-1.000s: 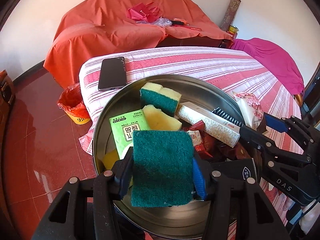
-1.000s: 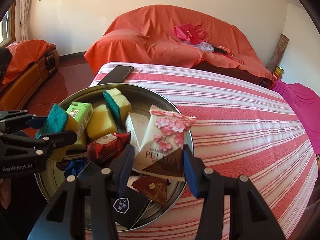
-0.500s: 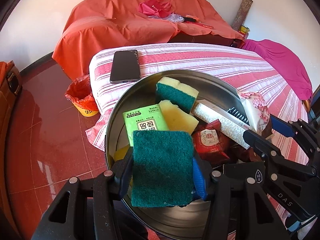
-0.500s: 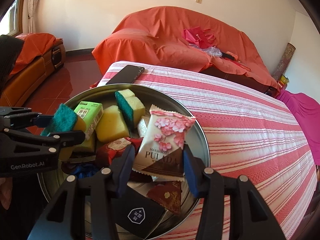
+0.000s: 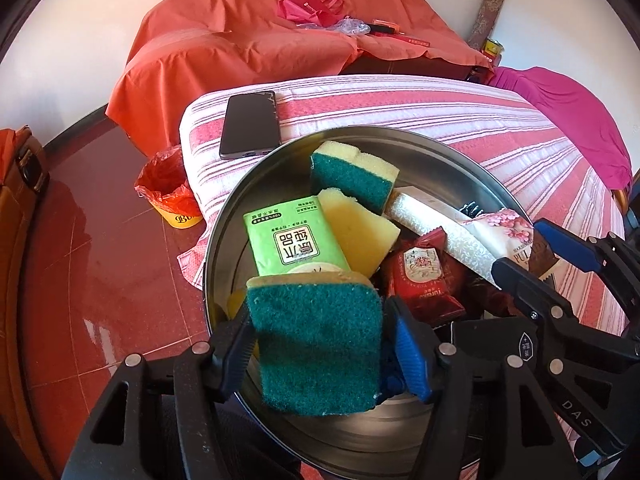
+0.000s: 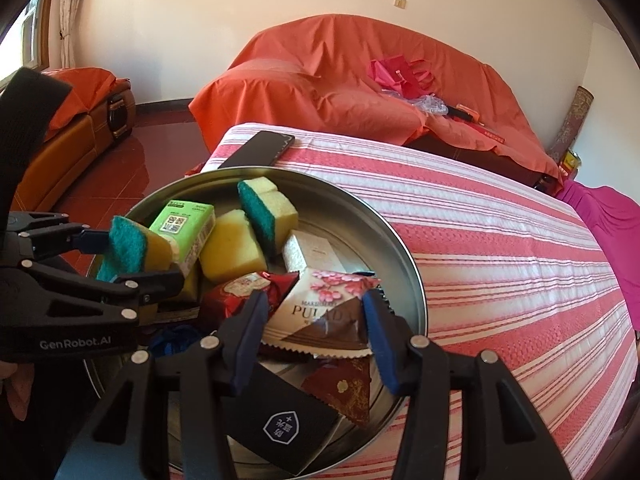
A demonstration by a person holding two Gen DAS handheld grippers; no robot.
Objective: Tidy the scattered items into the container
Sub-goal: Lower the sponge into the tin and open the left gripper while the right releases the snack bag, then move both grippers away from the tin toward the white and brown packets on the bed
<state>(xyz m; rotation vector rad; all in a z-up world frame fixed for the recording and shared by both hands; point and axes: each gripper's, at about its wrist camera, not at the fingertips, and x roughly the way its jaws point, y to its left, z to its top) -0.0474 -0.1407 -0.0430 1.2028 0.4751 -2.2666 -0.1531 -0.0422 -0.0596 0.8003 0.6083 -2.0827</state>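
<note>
Sponge (image 5: pixel 316 344) with the green scouring face is coming loose right now: it sits between the left gripper (image 5: pixel 320 344)'s fingers, tilted over the near side of the round metal tin (image 5: pixel 460 152), and those jaws are opening. Half a second back the sponge stood square and squeezed; now it leans, its yellow top edge showing, and the fingers are spreading to about half width around it. Whether the pads have fully let go, I cannot tell from here, but it reads as a release into the tin.

Over on the other side, the right gripper (image 6: pixel 316 320) has its fingers narrow on a flowered snack packet (image 6: pixel 324 312), and they are easing open too. A second ago that packet stood upright above the pile; now it lies flatter, low over the red wrappers (image 6: pixel 244 296) and the black box (image 6: pixel 276 420).

Already in the tin: two more sponges (image 5: pixel 352 172), a green tissue pack (image 5: pixel 292 240), a white box (image 5: pixel 436 228).

Both last items look about to land, so the tidy-up seems nearly finished. On the striped desk (image 6: pixel 500 240) beyond the tin only a phone (image 5: pixel 252 124) remains.
</note>
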